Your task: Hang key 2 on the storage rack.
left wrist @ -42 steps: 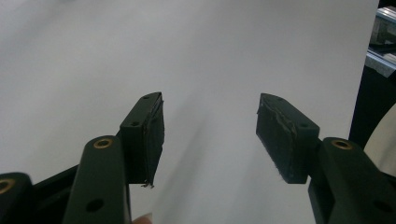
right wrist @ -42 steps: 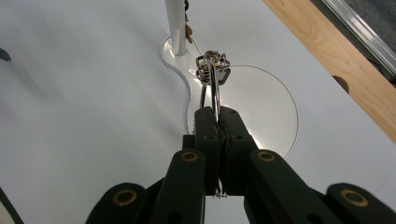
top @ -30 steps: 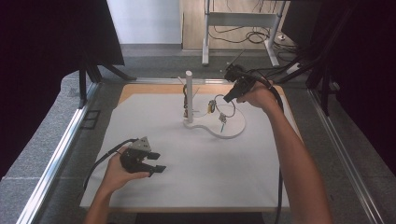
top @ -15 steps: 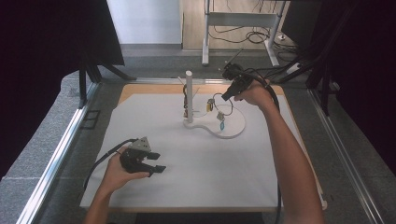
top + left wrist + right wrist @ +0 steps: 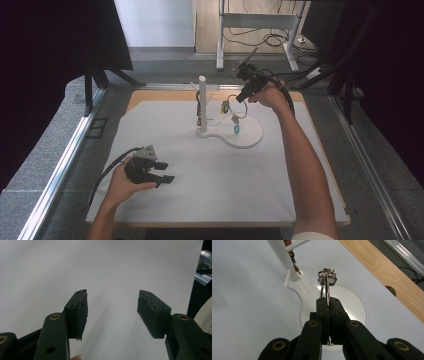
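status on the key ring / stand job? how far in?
Done: right gripper is shut on the key ring, lifted above the stand's round base. In hand: it carries the ring, charms dangling, near the white post. Left: the ring hangs on no peg yet. Left gripper rests open on the white mat, idle.

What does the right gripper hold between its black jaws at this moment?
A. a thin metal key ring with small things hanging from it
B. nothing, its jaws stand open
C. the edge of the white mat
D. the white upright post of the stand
A: in the right gripper view the right gripper has its jaws closed on a thin metal key ring, held above the white stand's round base.
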Demonstrator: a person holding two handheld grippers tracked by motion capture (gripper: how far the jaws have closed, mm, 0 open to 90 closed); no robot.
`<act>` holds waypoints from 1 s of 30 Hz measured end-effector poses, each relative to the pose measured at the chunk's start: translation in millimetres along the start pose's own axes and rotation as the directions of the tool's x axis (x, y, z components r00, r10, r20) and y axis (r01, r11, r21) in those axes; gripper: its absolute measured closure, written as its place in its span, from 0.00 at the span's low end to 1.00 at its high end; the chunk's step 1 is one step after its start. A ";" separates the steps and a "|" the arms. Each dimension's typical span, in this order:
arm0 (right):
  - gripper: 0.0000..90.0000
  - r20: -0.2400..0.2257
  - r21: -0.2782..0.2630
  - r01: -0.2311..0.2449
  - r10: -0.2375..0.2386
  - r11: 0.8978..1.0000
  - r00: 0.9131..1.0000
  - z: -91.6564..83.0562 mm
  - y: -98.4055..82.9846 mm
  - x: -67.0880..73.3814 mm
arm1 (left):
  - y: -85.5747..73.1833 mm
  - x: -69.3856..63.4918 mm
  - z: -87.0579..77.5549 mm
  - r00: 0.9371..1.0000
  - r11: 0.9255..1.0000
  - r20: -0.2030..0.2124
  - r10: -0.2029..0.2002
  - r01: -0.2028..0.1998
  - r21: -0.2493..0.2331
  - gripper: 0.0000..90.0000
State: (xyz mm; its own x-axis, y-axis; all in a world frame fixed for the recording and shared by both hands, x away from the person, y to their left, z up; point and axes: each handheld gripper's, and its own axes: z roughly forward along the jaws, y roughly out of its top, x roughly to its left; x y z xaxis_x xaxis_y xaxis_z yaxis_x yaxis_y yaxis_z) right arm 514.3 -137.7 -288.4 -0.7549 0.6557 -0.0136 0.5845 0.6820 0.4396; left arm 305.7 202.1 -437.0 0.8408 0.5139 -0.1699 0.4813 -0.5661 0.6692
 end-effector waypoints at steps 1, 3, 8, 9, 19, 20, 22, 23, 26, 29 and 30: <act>0.97 0.001 0.000 0.000 0.000 1.000 1.000 1.3 1.4 -0.4 | 0.0 -0.4 -0.2 1.000 1.000 0.000 0.001 -0.001 0.003 0.47; 0.97 -0.001 -0.002 0.000 0.000 1.000 1.000 4.2 4.5 -0.6 | -0.1 -0.6 -0.9 1.000 1.000 0.000 0.000 0.000 0.000 0.47; 0.97 -0.001 -0.001 0.010 -0.010 1.000 1.000 10.7 15.4 0.9 | -0.3 -0.5 -3.4 1.000 1.000 -0.005 0.000 0.000 -0.006 0.47; 0.97 -0.002 -0.003 0.009 -0.009 1.000 1.000 12.1 17.7 1.4 | -0.4 -0.5 -3.9 1.000 1.000 -0.005 0.001 -0.001 -0.008 0.47; 0.97 0.010 -0.015 -0.013 0.013 1.000 1.000 24.6 33.0 -0.3 | -0.8 -0.7 -5.1 1.000 1.000 -0.007 0.000 0.000 -0.012 0.47; 0.97 0.013 -0.018 -0.010 0.010 1.000 1.000 25.2 34.3 -0.6 | -0.8 -0.6 -5.1 1.000 1.000 -0.007 -0.001 0.001 -0.013 0.47; 0.97 0.017 -0.025 -0.011 0.011 1.000 1.000 25.8 37.1 -0.5 | -0.7 -0.6 -5.0 1.000 1.000 -0.006 0.001 -0.001 -0.012 0.47; 0.97 0.017 -0.028 -0.014 0.015 1.000 1.000 25.8 38.1 -0.1 | -0.8 -0.6 -4.9 1.000 1.000 -0.006 0.001 -0.001 -0.012 0.47; 0.97 0.019 -0.035 -0.010 0.011 0.999 1.000 25.8 41.5 1.9 | -0.8 -0.6 -5.1 1.000 1.000 -0.005 0.001 -0.001 -0.013 0.47; 0.97 0.019 -0.044 -0.014 0.015 0.999 1.000 25.4 43.9 4.7 | -0.8 -0.6 -5.2 1.000 1.000 -0.005 0.002 -0.002 -0.013 0.47; 0.97 0.020 -0.048 -0.011 0.012 0.999 1.000 25.5 44.5 5.4 | -0.8 -0.6 -5.3 1.000 1.000 -0.005 0.002 -0.002 -0.013 0.47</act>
State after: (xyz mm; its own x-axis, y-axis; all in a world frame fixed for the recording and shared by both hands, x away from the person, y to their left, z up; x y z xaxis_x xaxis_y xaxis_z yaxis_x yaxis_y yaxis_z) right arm 543.8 -95.5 -291.9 -0.7416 0.6703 -0.0264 0.5780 0.6584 0.4821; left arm 303.5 205.7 -433.6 0.8407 0.5157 -0.1650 0.4761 -0.5589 0.6789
